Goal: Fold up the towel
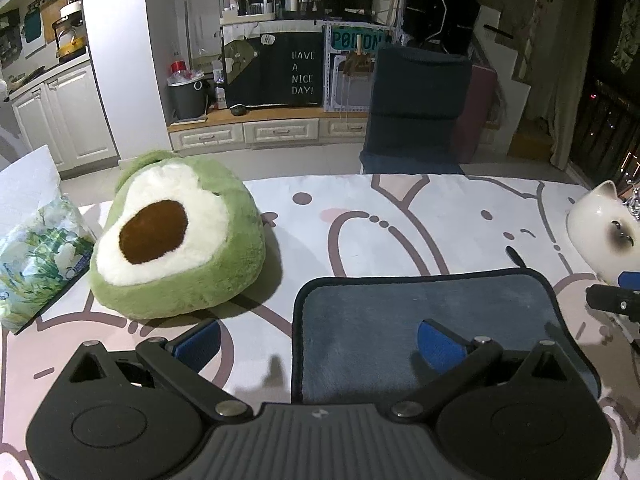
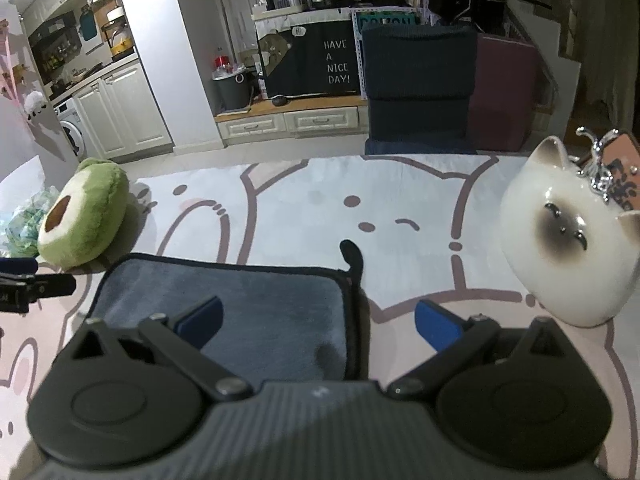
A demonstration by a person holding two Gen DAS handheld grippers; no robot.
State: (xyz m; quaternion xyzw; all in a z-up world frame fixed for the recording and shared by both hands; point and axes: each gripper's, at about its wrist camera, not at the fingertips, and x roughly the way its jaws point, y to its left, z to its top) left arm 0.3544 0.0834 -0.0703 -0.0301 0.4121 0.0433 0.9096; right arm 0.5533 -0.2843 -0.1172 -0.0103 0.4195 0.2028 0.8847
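A grey-blue towel (image 1: 420, 320) with dark piping lies flat on the table, its hanging loop at the far right corner. It also shows in the right wrist view (image 2: 248, 304). My left gripper (image 1: 320, 342) is open, straddling the towel's left edge: its right finger is over the cloth, its left finger over the tablecloth. My right gripper (image 2: 320, 326) is open, straddling the towel's right edge. Neither holds anything.
An avocado plush (image 1: 176, 240) sits left of the towel, a tissue pack (image 1: 36, 256) beside it. A white ceramic cat (image 2: 568, 236) stands right of the towel, with a silver ornament (image 2: 600, 168) behind it. The cartoon tablecloth (image 2: 320, 208) covers the table. A dark chair (image 1: 416, 108) stands beyond the far edge.
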